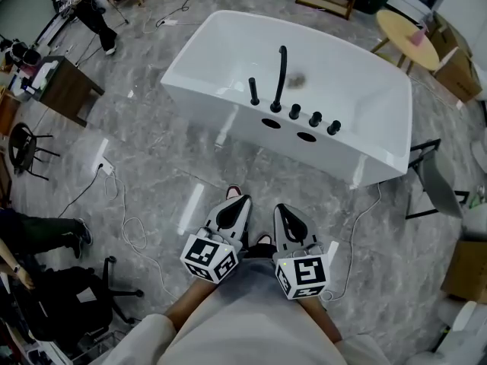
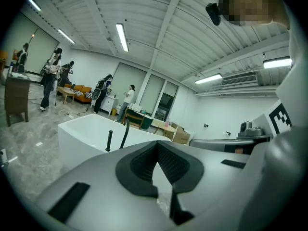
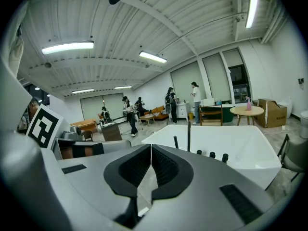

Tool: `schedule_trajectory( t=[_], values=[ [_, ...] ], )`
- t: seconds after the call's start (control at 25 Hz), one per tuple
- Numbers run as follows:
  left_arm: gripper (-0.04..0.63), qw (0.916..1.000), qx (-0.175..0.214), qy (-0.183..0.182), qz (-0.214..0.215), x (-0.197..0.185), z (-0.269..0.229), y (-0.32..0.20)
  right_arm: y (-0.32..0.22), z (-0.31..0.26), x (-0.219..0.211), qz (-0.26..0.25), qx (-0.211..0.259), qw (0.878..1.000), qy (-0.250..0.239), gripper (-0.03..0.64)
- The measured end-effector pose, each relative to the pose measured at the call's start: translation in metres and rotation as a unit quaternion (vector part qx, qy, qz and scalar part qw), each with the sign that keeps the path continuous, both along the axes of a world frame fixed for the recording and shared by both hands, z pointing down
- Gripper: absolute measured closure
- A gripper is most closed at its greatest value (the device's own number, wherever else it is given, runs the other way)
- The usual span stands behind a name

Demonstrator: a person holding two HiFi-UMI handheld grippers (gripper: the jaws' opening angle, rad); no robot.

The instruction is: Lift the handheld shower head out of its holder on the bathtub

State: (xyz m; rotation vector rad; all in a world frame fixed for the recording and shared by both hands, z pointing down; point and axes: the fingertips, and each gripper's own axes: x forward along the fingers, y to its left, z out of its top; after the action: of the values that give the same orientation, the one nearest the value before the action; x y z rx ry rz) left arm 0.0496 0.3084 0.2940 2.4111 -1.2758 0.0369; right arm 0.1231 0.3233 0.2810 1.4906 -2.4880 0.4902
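Left gripper (image 1: pixel 234 201), right gripper (image 1: pixel 283 211): jaws together, empty. Shower head (image 1: pixel 253 91) upright on bathtub (image 1: pixel 221 112) near rim; knobs (image 3: pixel 211 154) seen from head and right gripper views only.

Lit brightly from ceiling strip lights (image 2: pixel 121 36); faint glare streaks on floor (image 1: pixel 152 166); heavy fisheye bending, black corners in gripper views.

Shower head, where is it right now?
In the head view, the shower head stands upright on the near rim of the bathtub, just left of the tall curved spout.
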Motion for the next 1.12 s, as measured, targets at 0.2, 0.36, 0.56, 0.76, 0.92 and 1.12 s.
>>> schedule_trajectory(
  t=[0.2, 0.36, 0.56, 0.76, 0.92, 1.12],
  values=[
    [0.595, 1.0, 0.002, 0.004, 0.001, -0.002, 0.002, -0.028, -0.027, 0.004, -0.005, -0.004, -0.003, 1.0, 0.004, 0.598],
    [0.595, 1.0, -0.003, 0.008, -0.002, -0.008, 0.006, -0.054, -0.051, 0.008, -0.009, -0.005, -0.01, 1.0, 0.009, 0.597],
    [0.595, 0.9998, -0.008, 0.016, 0.006, -0.02, 0.008, -0.089, -0.086, 0.009, -0.025, -0.004, -0.015, 1.0, 0.017, 0.598],
    [0.595, 0.9995, -0.012, 0.022, 0.017, -0.041, 0.006, -0.13, -0.127, 0.008, -0.048, 0.002, -0.02, 1.0, 0.023, 0.597],
    [0.595, 0.9991, -0.017, 0.027, 0.028, -0.06, 0.007, -0.164, -0.161, 0.009, -0.069, 0.007, -0.024, 0.999, 0.026, 0.598],
    [0.595, 0.9987, -0.005, 0.032, 0.039, -0.083, -0.003, -0.211, -0.204, 0.001, -0.093, 0.014, -0.017, 0.999, 0.031, 0.597]
  ],
)
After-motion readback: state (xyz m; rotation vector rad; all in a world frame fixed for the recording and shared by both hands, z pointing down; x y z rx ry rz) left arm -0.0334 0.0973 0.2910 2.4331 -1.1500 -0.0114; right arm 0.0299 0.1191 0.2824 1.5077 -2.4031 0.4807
